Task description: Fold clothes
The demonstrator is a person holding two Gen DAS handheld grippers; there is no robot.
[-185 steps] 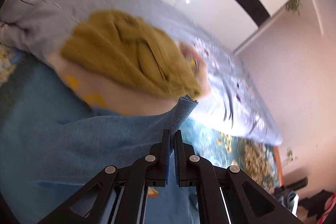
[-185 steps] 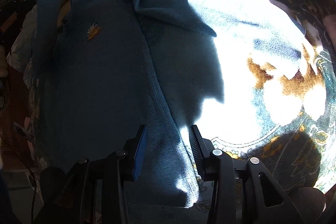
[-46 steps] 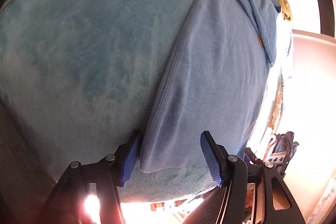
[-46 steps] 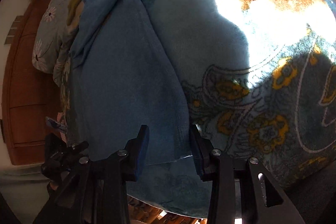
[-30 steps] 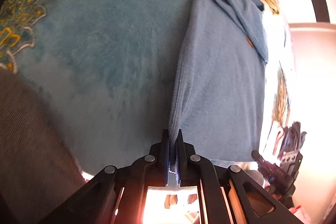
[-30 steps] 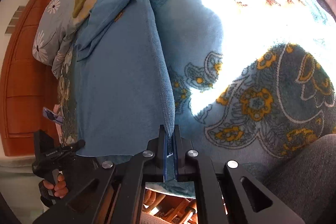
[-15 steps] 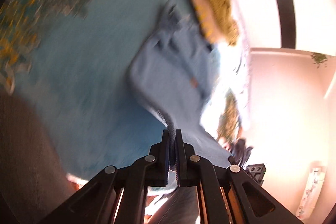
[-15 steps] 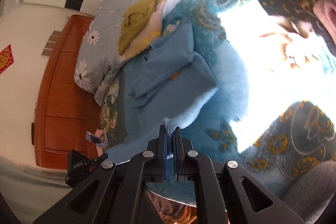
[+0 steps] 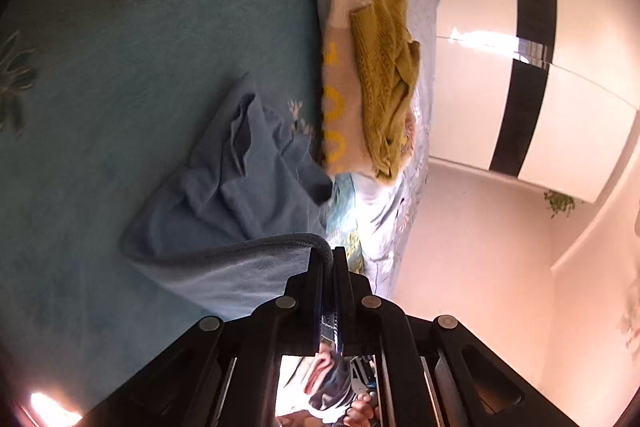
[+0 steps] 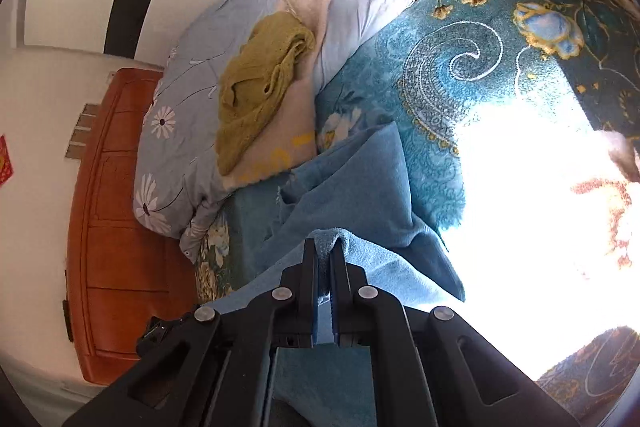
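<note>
Now both grippers, left gripper (image 9: 328, 259) and right gripper (image 10: 324, 251), pinch the blue shirt (image 9: 240, 187) hem at the frame's bottom middle. It looks soft, light, floppy; hold its 2 corners.

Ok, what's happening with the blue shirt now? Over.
Both hand-held grippers, left and right, shut on blue shirt hem. Hem lifted above blanket. Nothing blocking.
</note>
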